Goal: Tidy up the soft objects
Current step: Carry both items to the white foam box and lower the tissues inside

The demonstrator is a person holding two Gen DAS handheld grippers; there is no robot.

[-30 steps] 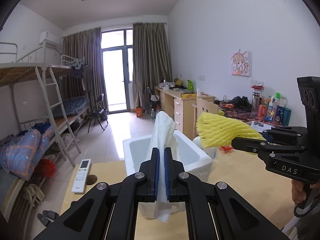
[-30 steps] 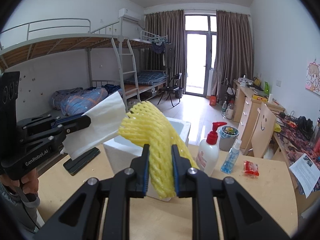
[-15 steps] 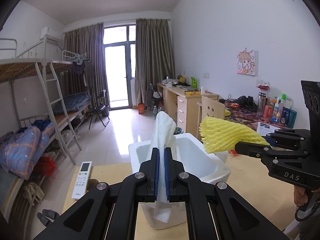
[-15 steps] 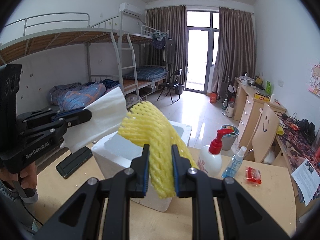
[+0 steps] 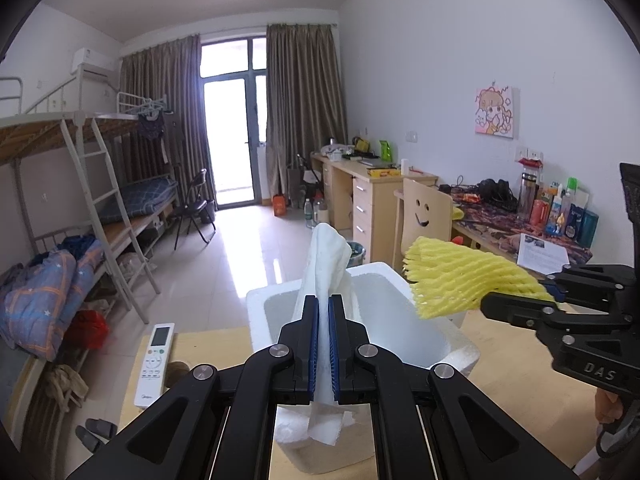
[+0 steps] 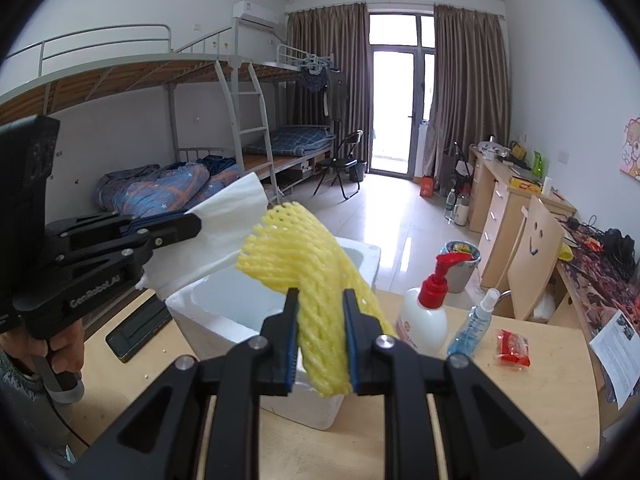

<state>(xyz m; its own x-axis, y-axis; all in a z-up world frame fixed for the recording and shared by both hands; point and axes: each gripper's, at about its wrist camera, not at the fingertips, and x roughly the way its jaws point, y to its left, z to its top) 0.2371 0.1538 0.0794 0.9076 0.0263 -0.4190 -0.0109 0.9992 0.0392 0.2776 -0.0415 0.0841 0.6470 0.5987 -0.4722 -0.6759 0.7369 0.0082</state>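
Closer now, both tongs hover over the foam box [image 5: 448, 354] — left [image 5: 324, 312] pinching limp white tissue [image 5: 326, 256], right [image 6: 320, 308] ribbed yellow netting [image 6: 308, 248].

White box [image 6: 224, 312] front wall hidden behind tool arms; desk items too small.

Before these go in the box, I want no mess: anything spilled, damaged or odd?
Nothing spilled. The foam box has a chipped, crumbly near corner, with small white crumbs on the table beside the remote.
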